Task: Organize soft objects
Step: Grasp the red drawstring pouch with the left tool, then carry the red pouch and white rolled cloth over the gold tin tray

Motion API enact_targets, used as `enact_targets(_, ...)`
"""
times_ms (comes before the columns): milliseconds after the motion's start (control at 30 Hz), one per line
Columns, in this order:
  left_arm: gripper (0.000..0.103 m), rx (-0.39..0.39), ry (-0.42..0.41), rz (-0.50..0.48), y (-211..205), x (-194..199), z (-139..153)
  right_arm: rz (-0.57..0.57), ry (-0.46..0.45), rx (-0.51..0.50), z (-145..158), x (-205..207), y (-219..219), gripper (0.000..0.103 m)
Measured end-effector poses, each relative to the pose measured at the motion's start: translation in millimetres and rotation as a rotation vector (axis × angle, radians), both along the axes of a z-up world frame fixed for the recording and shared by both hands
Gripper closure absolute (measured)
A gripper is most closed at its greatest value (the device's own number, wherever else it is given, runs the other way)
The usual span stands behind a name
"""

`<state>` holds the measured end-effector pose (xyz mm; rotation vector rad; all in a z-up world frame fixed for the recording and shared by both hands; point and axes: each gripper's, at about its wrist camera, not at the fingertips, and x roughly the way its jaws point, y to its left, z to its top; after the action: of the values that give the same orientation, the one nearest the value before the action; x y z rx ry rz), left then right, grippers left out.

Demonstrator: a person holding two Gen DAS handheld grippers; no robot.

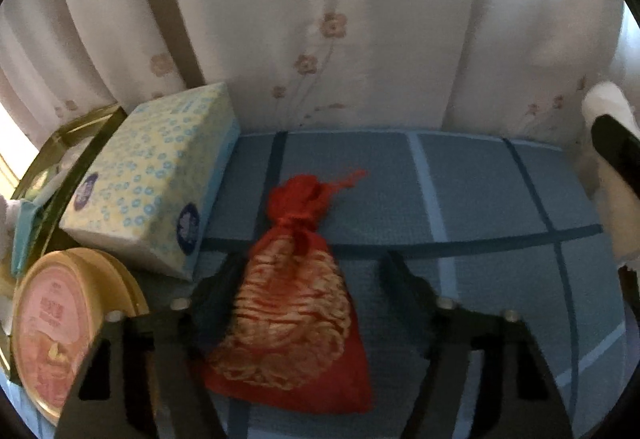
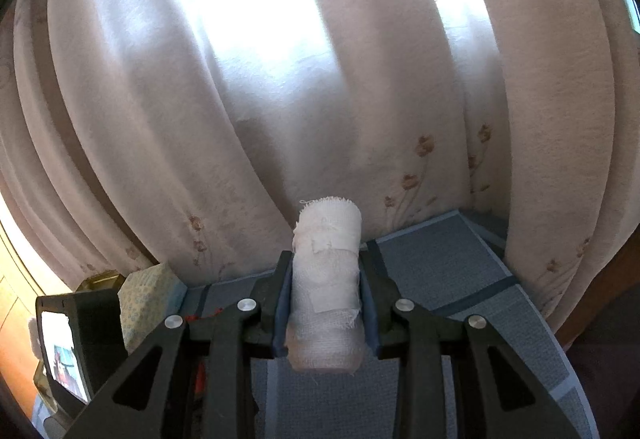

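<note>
A red drawstring pouch (image 1: 296,311) with a gold pattern lies on the blue checked cloth (image 1: 488,199). My left gripper (image 1: 314,279) straddles it. The left finger (image 1: 220,291) rests against the pouch's side, while the right finger (image 1: 404,279) stands a little apart from it, so the jaws are open around it. In the right wrist view my right gripper (image 2: 326,271) is shut on a white gauze roll (image 2: 326,279), which stands upright between its blue pads, held above the cloth. That roll (image 1: 604,103) also shows at the left wrist view's right edge.
A pale tissue box (image 1: 156,175) with blue flowers lies just left of the pouch. In front of it is a round tin (image 1: 60,327) with a pink lid, and behind it a gold-rimmed container (image 1: 68,139). A flowered curtain (image 1: 320,19) hangs behind the table.
</note>
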<state>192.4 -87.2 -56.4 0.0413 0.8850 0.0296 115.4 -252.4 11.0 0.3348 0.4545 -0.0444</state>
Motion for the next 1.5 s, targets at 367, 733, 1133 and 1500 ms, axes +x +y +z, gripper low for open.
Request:
enact_targets(367, 0.081, -0.152, -0.15, -0.131, 11, -33, 18, -0.035, -0.025, -0.009, 0, -2, -1, 0.07)
enact_targets(733, 0.081, 0.011, -0.516, -0.14, 11, -68, 53, -0.045, -0.129, -0.135, 8, -11, 20, 0.07)
enact_targets(1133, 0.081, -0.039, -0.536, -0.109, 35, -83, 54, -0.065, -0.197, -0.251, 11, -20, 39, 0.07)
enact_targets(1500, 0.081, -0.065, -0.55, -0.108, 50, -100, 59, -0.101, -0.173, -0.309, 10, -25, 49, 0.07)
